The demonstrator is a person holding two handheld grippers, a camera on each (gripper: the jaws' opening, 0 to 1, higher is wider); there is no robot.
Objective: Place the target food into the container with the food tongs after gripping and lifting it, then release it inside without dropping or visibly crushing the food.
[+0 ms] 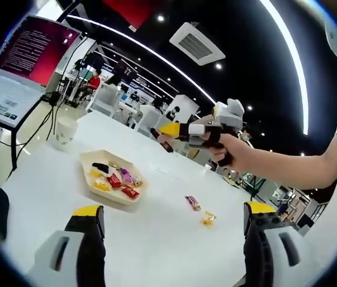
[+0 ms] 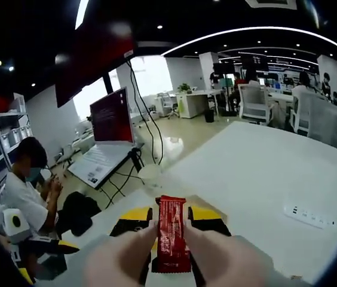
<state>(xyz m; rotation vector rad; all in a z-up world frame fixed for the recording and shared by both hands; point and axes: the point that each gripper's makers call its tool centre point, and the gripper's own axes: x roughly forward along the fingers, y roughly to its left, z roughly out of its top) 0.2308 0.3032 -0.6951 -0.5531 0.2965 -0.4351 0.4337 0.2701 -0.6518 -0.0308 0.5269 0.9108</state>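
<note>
The red snack bar (image 2: 171,239) stood clamped between the yellow-tipped jaws of the right gripper (image 2: 171,230), held upright in the right gripper view, its wrapper uncrushed as far as we could see. In the left gripper view we saw that same right gripper (image 1: 169,133), held by a hand (image 1: 231,150), raised above the white table (image 1: 174,239) with the bar's dark red end (image 1: 162,142) poking out below its yellow tips. The cream tray (image 1: 112,177) lay on the table below and to the left of those tips, already holding several wrapped sweets (image 1: 116,178). Two more sweets (image 1: 199,210) lay loose on the table, to the right of the tray. The left gripper (image 1: 174,215) was spread wide, gripping nothing. A paper cup (image 1: 66,130) stood beyond the tray.
</note>
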